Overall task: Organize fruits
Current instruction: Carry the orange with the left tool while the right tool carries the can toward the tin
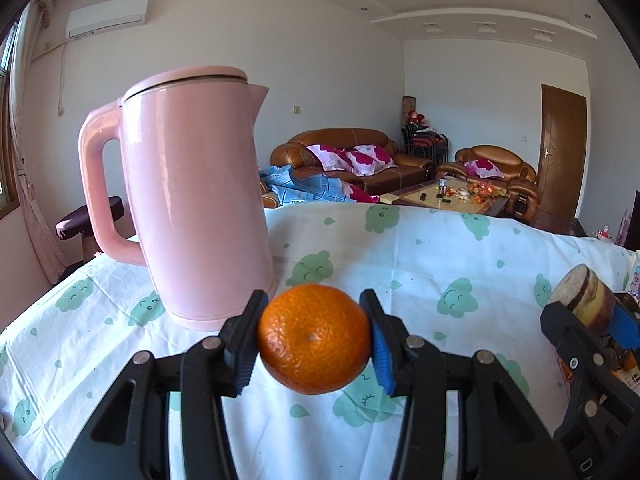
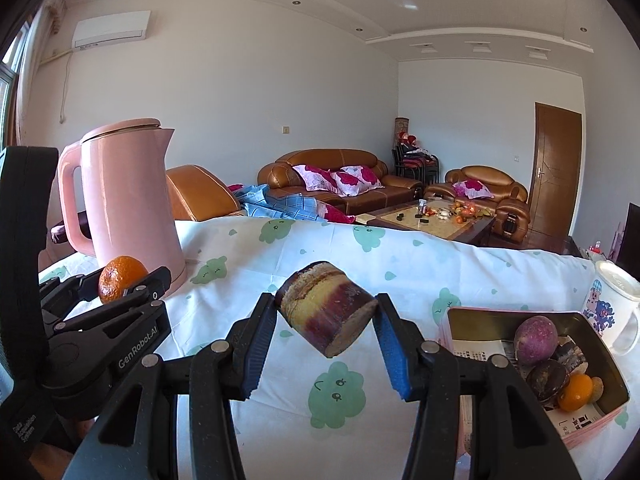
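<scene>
An orange tangerine (image 1: 314,340) hangs above the tablecloth with my left gripper (image 1: 314,320) shut on it, blue pads pressed to both sides. The right wrist view shows the same tangerine (image 2: 120,280) in the left gripper (image 2: 124,284) at the left, just in front of the kettle. My right gripper (image 2: 325,308) is shut on a short purple-and-yellow piece of sugarcane (image 2: 326,314), held tilted above the cloth. That cane piece (image 1: 582,298) and the right gripper (image 1: 580,312) appear at the right edge of the left wrist view. A pink tin box (image 2: 516,311) at lower right holds a purple fruit (image 2: 535,334), dark cane pieces (image 2: 547,380) and a small orange (image 2: 575,392).
A tall pink kettle (image 1: 192,200) stands on the table at back left, close behind the tangerine. A white cartoon mug (image 2: 612,304) sits behind the tin. White tablecloth with green prints (image 2: 336,396) covers the table. Sofas and a coffee table lie beyond the far edge.
</scene>
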`<control>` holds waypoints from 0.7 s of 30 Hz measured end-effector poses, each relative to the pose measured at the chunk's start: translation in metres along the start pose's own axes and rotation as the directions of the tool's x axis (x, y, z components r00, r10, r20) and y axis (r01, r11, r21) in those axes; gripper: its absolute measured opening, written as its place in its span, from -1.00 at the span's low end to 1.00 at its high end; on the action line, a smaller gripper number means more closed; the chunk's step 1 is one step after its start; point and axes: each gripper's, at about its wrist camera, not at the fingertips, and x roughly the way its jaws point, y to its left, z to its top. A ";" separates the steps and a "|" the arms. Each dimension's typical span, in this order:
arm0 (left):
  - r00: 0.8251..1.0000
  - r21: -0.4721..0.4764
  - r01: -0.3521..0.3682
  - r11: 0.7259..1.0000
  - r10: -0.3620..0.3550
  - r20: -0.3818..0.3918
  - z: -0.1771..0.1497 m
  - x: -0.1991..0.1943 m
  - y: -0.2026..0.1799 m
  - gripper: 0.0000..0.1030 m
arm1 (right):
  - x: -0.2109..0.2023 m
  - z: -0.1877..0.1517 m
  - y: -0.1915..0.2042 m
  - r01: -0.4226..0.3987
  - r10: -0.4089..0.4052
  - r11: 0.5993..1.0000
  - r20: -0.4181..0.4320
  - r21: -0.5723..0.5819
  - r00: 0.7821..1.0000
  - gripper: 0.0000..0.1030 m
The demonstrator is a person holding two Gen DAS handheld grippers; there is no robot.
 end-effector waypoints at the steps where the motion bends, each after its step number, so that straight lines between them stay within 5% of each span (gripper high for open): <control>1: 1.000 0.001 -0.002 1.000 0.002 0.006 0.000 -0.003 0.000 -0.05 | -0.002 -0.001 0.001 -0.001 0.001 1.000 0.000 -0.004 1.000 0.01; 21: 1.000 -0.001 0.000 1.000 0.000 0.021 -0.011 -0.031 -0.006 -0.04 | -0.026 -0.008 -0.006 0.015 -0.015 1.000 0.003 -0.009 1.000 0.01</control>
